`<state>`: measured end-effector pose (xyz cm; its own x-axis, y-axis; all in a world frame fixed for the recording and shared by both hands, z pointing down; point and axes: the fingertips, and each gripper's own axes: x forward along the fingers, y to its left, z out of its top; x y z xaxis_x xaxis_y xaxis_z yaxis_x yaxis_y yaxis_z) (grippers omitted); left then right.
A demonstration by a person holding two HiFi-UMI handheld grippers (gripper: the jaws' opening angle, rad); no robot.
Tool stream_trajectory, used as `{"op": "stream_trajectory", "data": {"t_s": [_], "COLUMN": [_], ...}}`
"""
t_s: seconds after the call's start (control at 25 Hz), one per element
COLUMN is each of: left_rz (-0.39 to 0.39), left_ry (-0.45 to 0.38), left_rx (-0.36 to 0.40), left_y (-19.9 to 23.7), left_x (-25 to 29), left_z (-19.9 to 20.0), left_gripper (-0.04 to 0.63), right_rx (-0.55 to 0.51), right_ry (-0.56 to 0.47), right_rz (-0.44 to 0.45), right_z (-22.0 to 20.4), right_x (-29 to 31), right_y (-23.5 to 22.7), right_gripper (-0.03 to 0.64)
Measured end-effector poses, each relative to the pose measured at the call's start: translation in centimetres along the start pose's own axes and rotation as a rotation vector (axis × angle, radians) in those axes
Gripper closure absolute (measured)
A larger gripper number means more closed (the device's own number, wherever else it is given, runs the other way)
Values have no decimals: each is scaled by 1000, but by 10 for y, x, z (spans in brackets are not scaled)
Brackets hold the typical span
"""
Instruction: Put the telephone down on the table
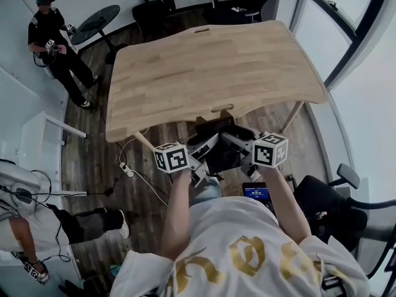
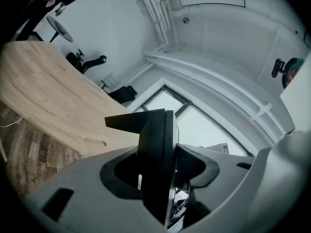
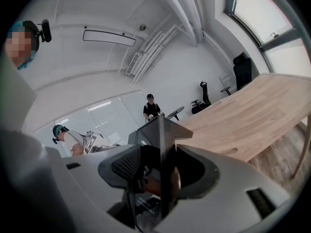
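In the head view, a black desk telephone [image 1: 218, 142] hangs in the air just short of the near edge of the light wooden table [image 1: 216, 67]. My left gripper [image 1: 201, 158] grips its left side and my right gripper [image 1: 240, 147] grips its right side, each with its jaws closed on the edge. In the left gripper view the telephone [image 2: 154, 144] shows as a dark slab wedged between the left gripper [image 2: 160, 166] pads, with the table [image 2: 43, 96] ahead and below. In the right gripper view the telephone [image 3: 156, 135] sits the same way in the right gripper [image 3: 158, 174].
Black office chairs [image 1: 154, 8] stand beyond the table's far end, beside a round black side table [image 1: 99, 18]. One person [image 1: 55, 48] stands at far left and another [image 1: 37, 228] is near left. Cables and a power strip [image 1: 125, 169] lie on the floor. A black chair [image 1: 334, 203] is at right.
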<state>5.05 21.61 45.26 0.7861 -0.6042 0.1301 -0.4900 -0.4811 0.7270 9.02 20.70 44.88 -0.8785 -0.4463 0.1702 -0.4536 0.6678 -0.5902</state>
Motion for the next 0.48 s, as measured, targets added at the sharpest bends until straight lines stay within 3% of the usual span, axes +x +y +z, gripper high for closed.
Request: {"op": "stream_trajectory", "data": {"t_s": [0.24,0.48], "left_rz": [-22,-54], "left_ry": [26,75], "left_rx": [-14,-22], "left_y": [43,91], "left_x": [37,83], "left_z": [35,97], "left_gripper": [383,385], "right_rx": [21,50], "right_ry": [-4,-28], "right_rz": [-40,-80], "right_z": [27,79], "right_x": [35,84], "right_y": [-48,-103], "right_gripper": [399,399]}}
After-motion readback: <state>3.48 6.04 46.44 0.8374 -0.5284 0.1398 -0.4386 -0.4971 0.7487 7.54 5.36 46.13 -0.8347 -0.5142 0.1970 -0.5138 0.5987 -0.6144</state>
